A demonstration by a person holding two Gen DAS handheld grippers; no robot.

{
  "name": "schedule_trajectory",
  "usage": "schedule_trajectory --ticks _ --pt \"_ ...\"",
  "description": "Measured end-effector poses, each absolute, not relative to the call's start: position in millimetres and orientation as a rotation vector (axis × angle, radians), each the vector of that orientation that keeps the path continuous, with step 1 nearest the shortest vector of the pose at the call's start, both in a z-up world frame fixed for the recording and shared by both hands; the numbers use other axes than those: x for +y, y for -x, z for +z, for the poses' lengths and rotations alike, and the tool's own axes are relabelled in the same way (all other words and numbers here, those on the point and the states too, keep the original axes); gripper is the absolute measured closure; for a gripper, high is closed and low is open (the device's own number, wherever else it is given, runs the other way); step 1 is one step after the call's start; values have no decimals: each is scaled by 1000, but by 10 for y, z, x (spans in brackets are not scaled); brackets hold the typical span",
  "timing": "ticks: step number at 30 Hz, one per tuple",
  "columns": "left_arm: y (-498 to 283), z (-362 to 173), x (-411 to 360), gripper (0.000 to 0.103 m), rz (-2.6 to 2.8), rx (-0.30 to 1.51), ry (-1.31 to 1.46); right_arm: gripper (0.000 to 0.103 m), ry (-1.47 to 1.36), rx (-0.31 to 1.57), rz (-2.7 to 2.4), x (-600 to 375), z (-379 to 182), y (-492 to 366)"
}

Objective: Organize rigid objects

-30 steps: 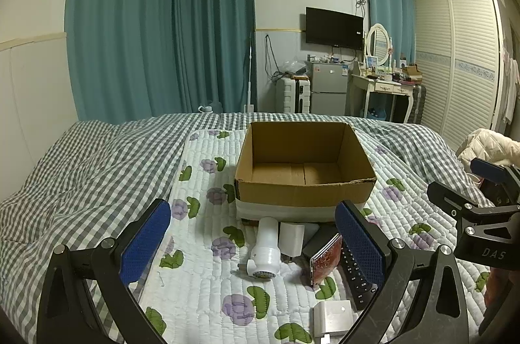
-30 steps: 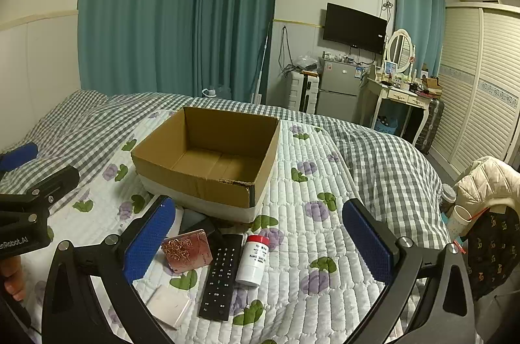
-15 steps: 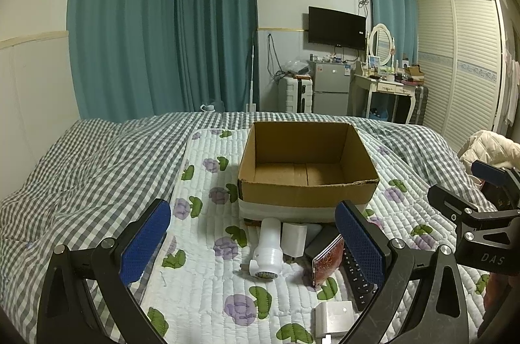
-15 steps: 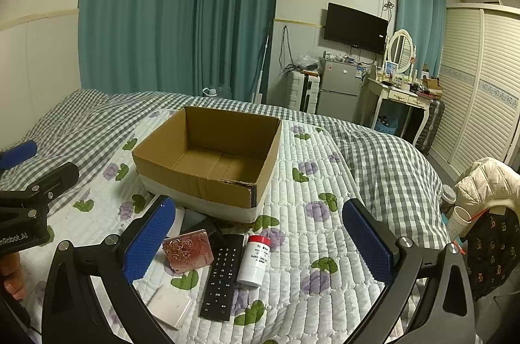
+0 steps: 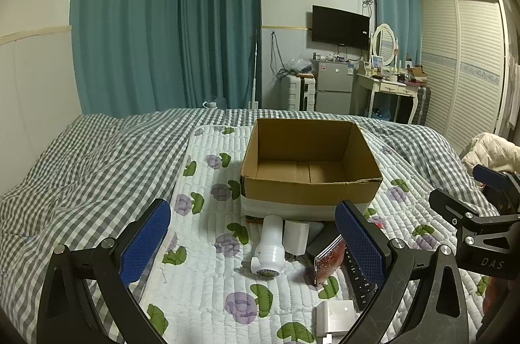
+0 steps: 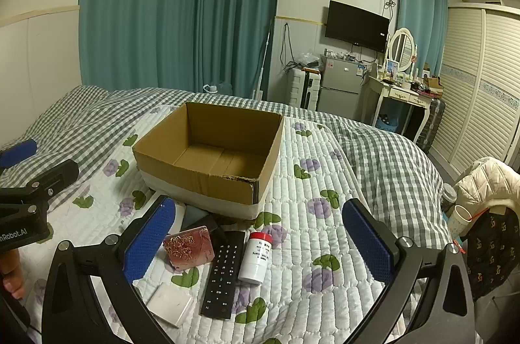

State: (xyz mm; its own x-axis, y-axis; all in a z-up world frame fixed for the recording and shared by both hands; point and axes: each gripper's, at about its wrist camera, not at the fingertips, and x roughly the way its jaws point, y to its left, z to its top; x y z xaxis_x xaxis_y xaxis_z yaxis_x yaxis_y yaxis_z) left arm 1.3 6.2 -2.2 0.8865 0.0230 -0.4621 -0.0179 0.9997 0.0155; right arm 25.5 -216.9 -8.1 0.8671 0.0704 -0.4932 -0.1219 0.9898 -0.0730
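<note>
An empty cardboard box (image 5: 310, 184) (image 6: 208, 181) stands on the quilted bed mat. In front of it lie a white cylindrical bottle on its side (image 5: 269, 245), a white charger block (image 5: 295, 237), a red patterned case (image 5: 329, 258) (image 6: 189, 247), a black remote (image 6: 224, 272) (image 5: 356, 274), a white red-capped bottle (image 6: 255, 257) and a flat white box (image 5: 334, 313) (image 6: 169, 301). My left gripper (image 5: 253, 246) is open and empty, above the white bottle. My right gripper (image 6: 256, 245) is open and empty, above the remote and red-capped bottle.
The floral quilted mat (image 5: 208, 288) lies over a grey checked duvet (image 5: 81, 168). A chair with a cream jacket (image 6: 484, 181) stands at the bed's right side. Curtains, a fridge, a dresser and a wardrobe line the far walls.
Both views have crept slightly; the box and objects sit a little lower and nearer in the left wrist view. Both grippers stay open and empty.
</note>
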Motion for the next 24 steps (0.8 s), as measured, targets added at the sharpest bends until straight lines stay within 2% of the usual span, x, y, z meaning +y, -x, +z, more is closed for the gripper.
schedule_trajectory --ticks 24 --pt "-10 -21 89 0 35 482 -11 0 115 524 108 -2136 -112 -262"
